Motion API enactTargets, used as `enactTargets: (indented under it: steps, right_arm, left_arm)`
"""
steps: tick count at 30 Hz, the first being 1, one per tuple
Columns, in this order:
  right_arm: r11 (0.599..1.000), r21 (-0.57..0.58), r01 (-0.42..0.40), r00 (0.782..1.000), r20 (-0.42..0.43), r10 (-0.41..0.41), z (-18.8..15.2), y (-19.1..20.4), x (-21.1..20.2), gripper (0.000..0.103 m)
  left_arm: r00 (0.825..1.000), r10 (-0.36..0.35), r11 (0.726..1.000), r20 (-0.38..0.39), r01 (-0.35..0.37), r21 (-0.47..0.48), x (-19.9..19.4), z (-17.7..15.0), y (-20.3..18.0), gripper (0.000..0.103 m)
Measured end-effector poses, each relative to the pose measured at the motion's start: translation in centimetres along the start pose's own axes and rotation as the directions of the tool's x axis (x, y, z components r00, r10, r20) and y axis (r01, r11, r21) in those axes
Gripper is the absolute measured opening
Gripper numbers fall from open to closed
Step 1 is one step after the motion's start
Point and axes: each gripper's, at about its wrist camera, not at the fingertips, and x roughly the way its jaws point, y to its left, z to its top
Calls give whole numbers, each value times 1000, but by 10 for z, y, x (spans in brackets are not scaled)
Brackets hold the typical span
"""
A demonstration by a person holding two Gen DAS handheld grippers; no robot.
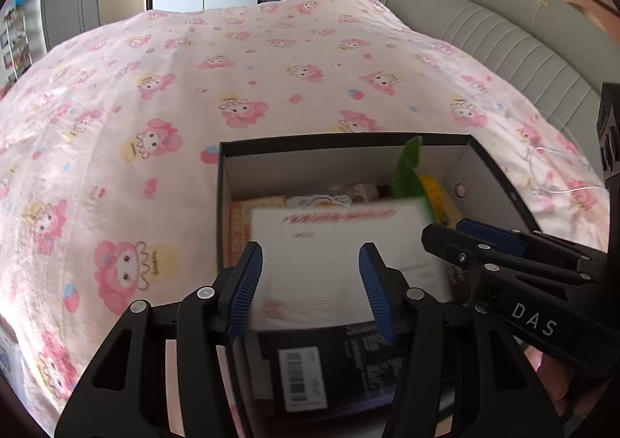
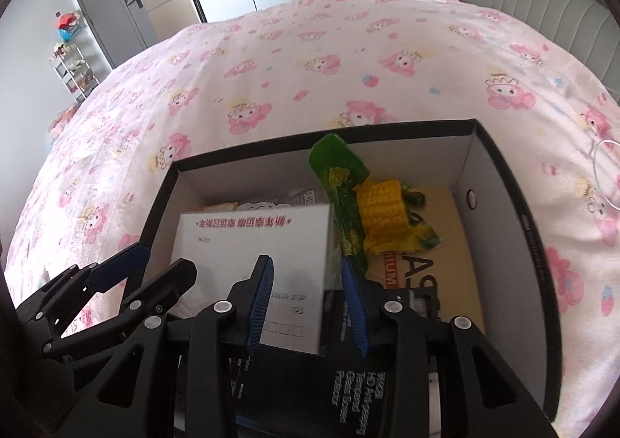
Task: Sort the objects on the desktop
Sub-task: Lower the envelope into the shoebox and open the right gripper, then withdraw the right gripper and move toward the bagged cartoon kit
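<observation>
A bed [image 2: 310,62] under a pink cartoon-print cover carries a black cardboard box [image 2: 500,182] with white inner walls, near the bed's near edge. Inside the box a white envelope [image 2: 252,240] lies on top of the pile toward the left wall; a green corn packet [image 2: 341,174] leans against the far wall, yellow corn [image 2: 381,205] beside it. Both grippers hang over the box's near edge. The left gripper [image 1: 310,275] has its jaws open, empty, over the envelope. The right gripper [image 2: 308,294] likewise stands open, gripping nothing.
</observation>
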Motion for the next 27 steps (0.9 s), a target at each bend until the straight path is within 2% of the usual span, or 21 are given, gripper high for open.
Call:
enactTargets:
  steps: [5, 15, 27]
  right_arm:
    - [1000, -5, 4, 1000, -1, -4, -9, 1, -10, 33]
    - [999, -37, 40, 998, 45, -38, -35, 27, -60, 33]
    - [996, -85, -9, 994, 110, 19, -71, 97, -131, 36]
  left_arm:
    - [1000, -13, 1000, -5, 13, 5, -13, -10, -4, 52]
    - [999, 0, 1000, 52, 0, 3, -80, -28, -11, 52]
    - [987, 77, 996, 142, -71, -51, -190, -60, 26, 53]
